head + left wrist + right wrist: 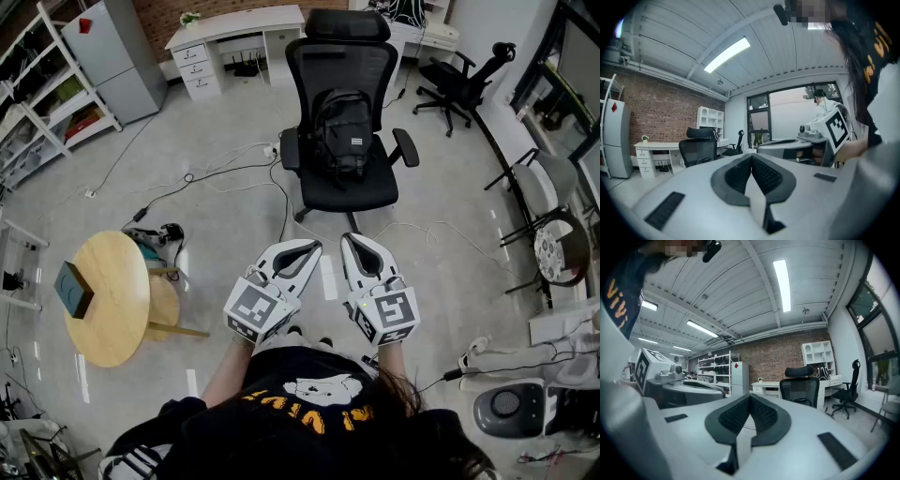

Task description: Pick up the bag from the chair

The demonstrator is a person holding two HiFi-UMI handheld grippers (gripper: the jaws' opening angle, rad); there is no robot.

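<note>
A black backpack (343, 134) stands upright on the seat of a black mesh office chair (345, 192), a little ahead of me in the head view. My left gripper (307, 247) and right gripper (352, 241) are held side by side near my body, short of the chair and pointing toward it. The jaws of both are shut with nothing between them. The left gripper view shows the chair (699, 148) beyond the gripper (751, 158); the right gripper view shows the chair (801, 386) beyond the gripper (750, 399). The bag is hidden behind the jaws in both.
A round wooden table (111, 314) with a dark box (73, 289) stands at my left. Cables (230, 173) trail over the floor by the chair. A white desk (240, 26), a grey fridge (117, 54) and a second office chair (462, 80) line the far side.
</note>
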